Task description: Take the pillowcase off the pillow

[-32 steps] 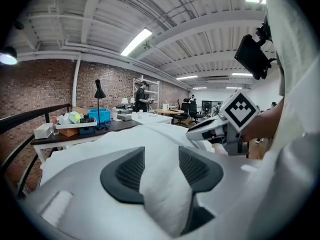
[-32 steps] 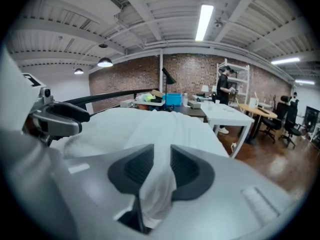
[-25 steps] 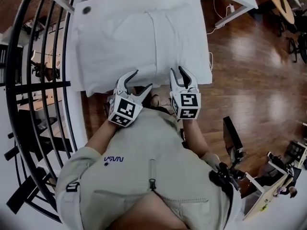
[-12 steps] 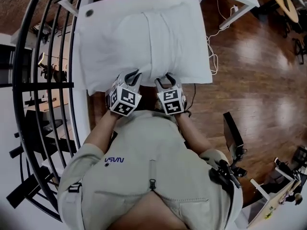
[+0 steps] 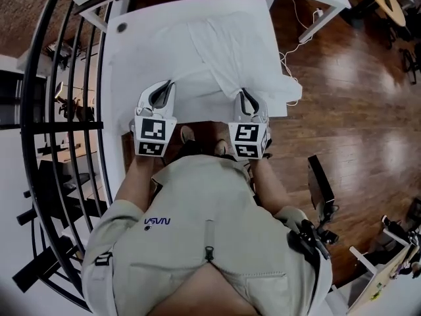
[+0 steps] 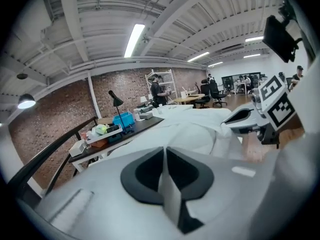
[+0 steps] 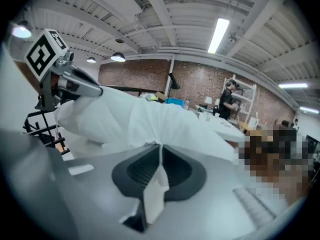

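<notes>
- Item: white fabric pillowcase [image 5: 200, 87], lying on the white rectangular desk [image 5: 117, 51] in front of the person. Its near edge overhangs the front of the desk. The cloth is gathered into creases that run back from the right-hand corner.
- Pillow: covered by the case and not separately visible. The bulk sits toward the far half of the desk.
- Left gripper [image 5: 162, 89]: the jaws have just been closing and now stand pressed together. The left gripper view shows a thin fold of the white cloth pinched between them [image 6: 165, 156].
- Right gripper [image 5: 245, 96]: the jaws have likewise just been closing. They are clamped on a crumpled tuck of the same cloth, seen in the right gripper view [image 7: 160, 151].
- Placement: the two grippers are well apart, one near each front corner of the case, at the near edge of the desk.
- Step in hand, as judged: the hold on the case's near edge is made, and stripping has not yet begun in earnest.
- Next move, as judged: find the open end and draw the cloth off along the pillow's length. Both pinches need to stay firm, and the pillow must be kept from sliding along with the case.
</notes>
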Motion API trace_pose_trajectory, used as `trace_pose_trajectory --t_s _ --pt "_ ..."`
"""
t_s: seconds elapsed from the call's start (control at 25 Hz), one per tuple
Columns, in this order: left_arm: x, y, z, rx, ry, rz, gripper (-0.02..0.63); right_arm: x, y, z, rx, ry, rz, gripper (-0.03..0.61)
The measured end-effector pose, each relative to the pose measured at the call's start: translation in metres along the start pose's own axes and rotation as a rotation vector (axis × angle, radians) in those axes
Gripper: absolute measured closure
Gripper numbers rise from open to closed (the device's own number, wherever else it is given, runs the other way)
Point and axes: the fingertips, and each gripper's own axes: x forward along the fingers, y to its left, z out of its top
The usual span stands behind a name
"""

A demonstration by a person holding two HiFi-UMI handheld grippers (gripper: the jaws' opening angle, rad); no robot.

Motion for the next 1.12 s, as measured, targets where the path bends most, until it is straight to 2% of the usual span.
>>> trace_pose_trajectory --t_s 0.12,0.24,0.44,0.6,0.72,0.84,1.0,1.12 --pt "-0.005 0.011 -0.001 -0.073 -0.007 0.004 0.594 -0.005 -0.041 -0.012 0.035 0.024 -0.093 0.558" --pt "-0.005 -0.001 -0.02 -0.114 0.025 -0.031 0.595 0.0 -0.059 -0.045 0.061 0.118 -0.12 0.558" --pt "0.0 -0.047 -0.068 -0.186 0.114 -0.11 0.597 0.009 -0.041 -0.121 0.187 0.3 -0.049 0.563" --pt "0.001 -0.067 -0.083 -0.21 0.137 -0.152 0.597 0.002 -0.031 -0.148 0.236 0.354 0.006 0.561" --pt "0.001 -0.074 -0.077 -0.193 0.125 -0.176 0.589 -0.005 -0.026 -0.145 0.238 0.329 0.048 0.555" --pt "-0.005 -0.081 -0.059 -0.157 0.09 -0.239 0.538 -0.017 -0.025 -0.125 0.233 0.263 0.096 0.509" --pt "-0.013 -0.086 -0.018 -0.143 -0.035 -0.33 0.525 -0.03 -0.025 -0.08 0.212 0.164 0.124 0.489" --pt "-0.012 -0.073 0.009 -0.137 -0.116 -0.345 0.524 -0.029 -0.018 -0.033 0.212 0.067 0.121 0.492"
